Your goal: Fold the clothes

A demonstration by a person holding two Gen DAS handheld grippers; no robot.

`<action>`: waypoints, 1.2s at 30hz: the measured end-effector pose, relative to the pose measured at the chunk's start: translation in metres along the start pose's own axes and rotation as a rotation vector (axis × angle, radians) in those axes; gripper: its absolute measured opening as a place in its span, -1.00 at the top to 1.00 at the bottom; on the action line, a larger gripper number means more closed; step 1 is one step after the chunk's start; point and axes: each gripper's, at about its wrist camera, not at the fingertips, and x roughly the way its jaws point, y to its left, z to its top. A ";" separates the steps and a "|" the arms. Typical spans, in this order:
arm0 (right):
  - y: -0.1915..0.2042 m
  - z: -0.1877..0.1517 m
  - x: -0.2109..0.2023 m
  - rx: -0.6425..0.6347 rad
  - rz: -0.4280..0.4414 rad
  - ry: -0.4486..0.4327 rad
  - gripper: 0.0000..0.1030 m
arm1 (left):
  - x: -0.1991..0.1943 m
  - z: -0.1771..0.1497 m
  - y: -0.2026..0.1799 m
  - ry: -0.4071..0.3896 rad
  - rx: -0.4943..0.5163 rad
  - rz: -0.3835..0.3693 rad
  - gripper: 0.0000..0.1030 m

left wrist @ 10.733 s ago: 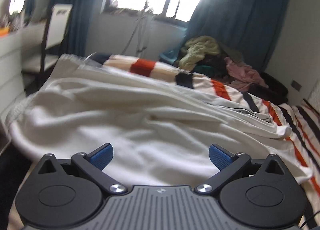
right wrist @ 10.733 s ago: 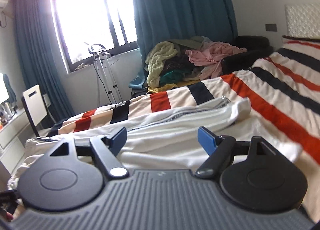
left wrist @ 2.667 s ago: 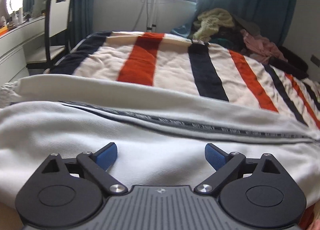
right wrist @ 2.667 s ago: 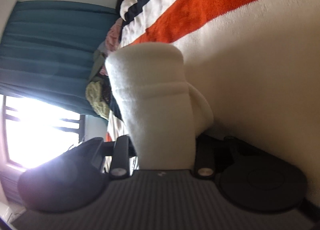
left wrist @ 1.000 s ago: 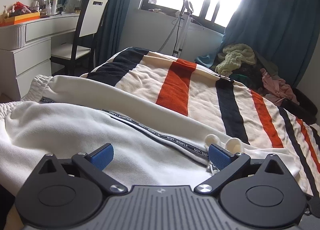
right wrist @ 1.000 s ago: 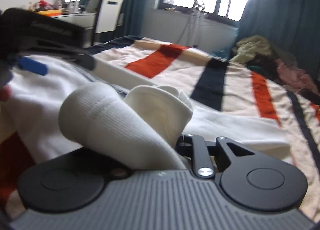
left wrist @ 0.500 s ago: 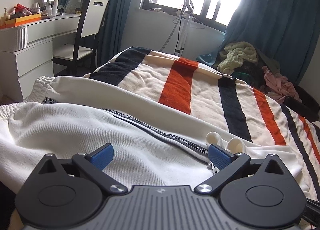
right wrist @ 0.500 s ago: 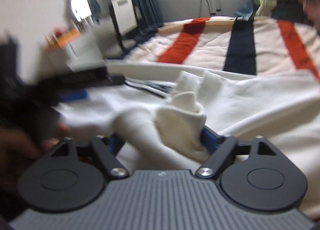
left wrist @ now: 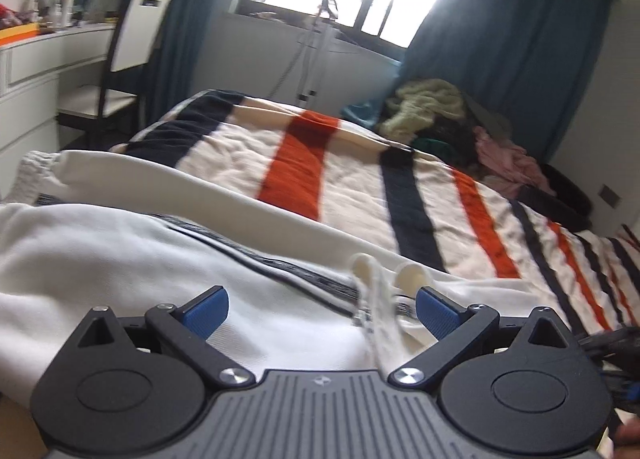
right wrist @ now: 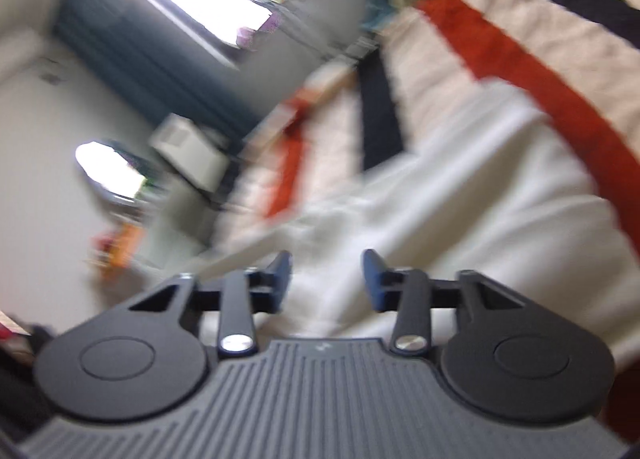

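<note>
1. Left wrist view: the white trousers (left wrist: pixel 120 259) lie spread across the near part of the bed (left wrist: pixel 352 179), over its striped blanket. A dark printed stripe (left wrist: pixel 280 267) runs along one leg, and the ribbed cuffs (left wrist: pixel 384 279) stand up in soft loops just ahead of the right-hand finger.

2. Same view: the left gripper (left wrist: pixel 322 309) hangs low over the cloth with its jaws spread wide and nothing between them. A ribbed strip of cloth runs down between the fingers, but nothing pinches it.

3. Handling, as I judge it: the cloth looks like thick, soft knit. It will sag and bunch when lifted, it is light enough for one pinch, and it is neither fragile nor slippery. A grip on a single layer may drag the rest into creases.

4. Where to hold: the ribbed cuffs and the gathered waistband (left wrist: pixel 36 171) at the far left look like the firmest spots, being thicker and less likely to slide out of the pads than the flat middle.

5. Right wrist view: the picture is tilted and badly blurred. The right gripper (right wrist: pixel 326 273) is over a white stretch of the trousers (right wrist: pixel 480 219), with the striped blanket beyond it. Its jaws stand apart, though less widely than the left pair, and they hold nothing.

6. Whether the trousers are partly folded or only laid out, neither view settles; the leg ends appear turned back toward the middle, but the layers are hard to read.
</note>
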 end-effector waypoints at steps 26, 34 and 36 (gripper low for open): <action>-0.040 -0.003 0.015 0.171 -0.150 0.036 0.72 | 0.068 -0.019 -0.068 0.347 0.472 -0.478 0.07; -0.038 -0.003 0.015 0.146 -0.163 0.028 0.72 | 0.058 -0.014 -0.048 0.507 0.198 -0.536 0.48; -0.037 -0.004 0.015 0.144 -0.164 0.029 0.71 | 0.070 -0.018 -0.028 0.577 0.021 -0.516 0.45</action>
